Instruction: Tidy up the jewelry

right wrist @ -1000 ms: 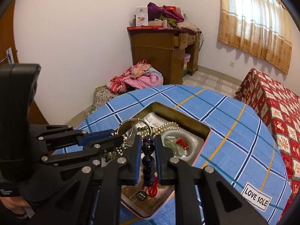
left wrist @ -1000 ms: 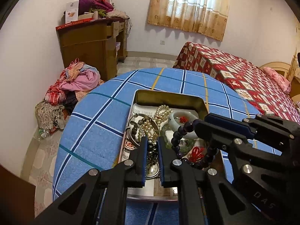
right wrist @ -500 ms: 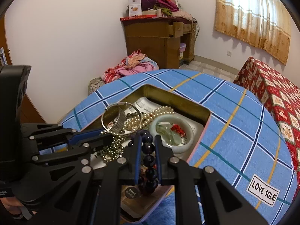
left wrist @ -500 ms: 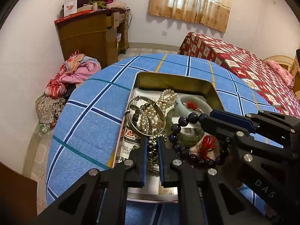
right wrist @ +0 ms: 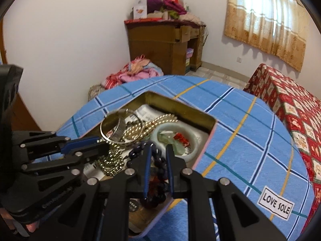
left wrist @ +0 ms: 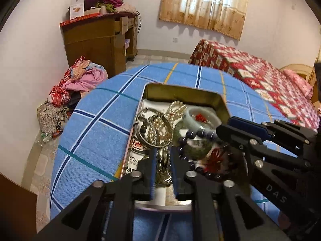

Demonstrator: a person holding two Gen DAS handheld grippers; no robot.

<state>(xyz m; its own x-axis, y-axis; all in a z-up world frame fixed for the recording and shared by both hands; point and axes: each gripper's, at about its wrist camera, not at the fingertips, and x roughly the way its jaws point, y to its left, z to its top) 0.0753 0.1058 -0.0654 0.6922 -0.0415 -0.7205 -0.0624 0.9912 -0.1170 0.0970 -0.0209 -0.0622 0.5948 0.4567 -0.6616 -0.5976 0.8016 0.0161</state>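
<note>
Both jaws have just been opening: left gripper (left wrist: 163, 162) around a pearl strand (left wrist: 162, 166), right gripper (right wrist: 158, 160) around dark beads (right wrist: 158, 164).

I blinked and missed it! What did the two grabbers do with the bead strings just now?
Both grabbers have just been opening. The left gripper let go of its silvery bead chain, and the right gripper let go of the dark purple bead bracelet; both strings now lie loose between the pads, down in the gold metal tin. The pale green bangle and pearl necklace stayed put.
</note>
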